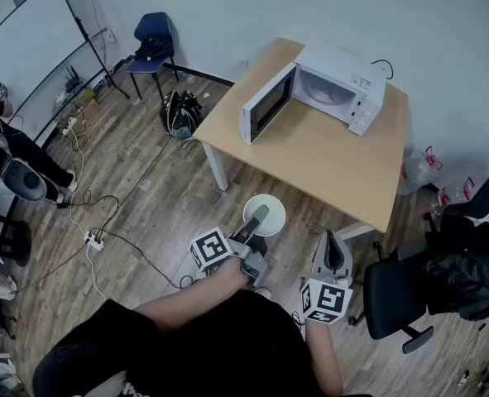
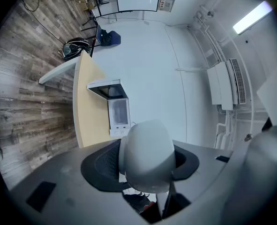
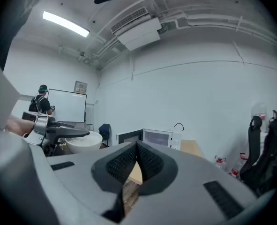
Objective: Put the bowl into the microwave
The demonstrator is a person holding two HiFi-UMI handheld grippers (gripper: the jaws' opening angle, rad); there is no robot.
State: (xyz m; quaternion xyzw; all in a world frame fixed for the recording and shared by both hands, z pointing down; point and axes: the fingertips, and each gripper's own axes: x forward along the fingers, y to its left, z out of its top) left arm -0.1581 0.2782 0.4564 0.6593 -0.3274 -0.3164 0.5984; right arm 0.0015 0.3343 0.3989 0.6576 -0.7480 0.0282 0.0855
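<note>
Left gripper [image 1: 259, 219] was clamped on the rim of the bowl [image 1: 275, 212] and held it over the floor, just short of the table's [image 1: 327, 155] near edge. Right gripper [image 1: 332, 242] had its jaws together with nothing between them. The microwave [image 1: 343, 85] stood at the table's far edge, door [image 1: 266, 104] open.
</note>
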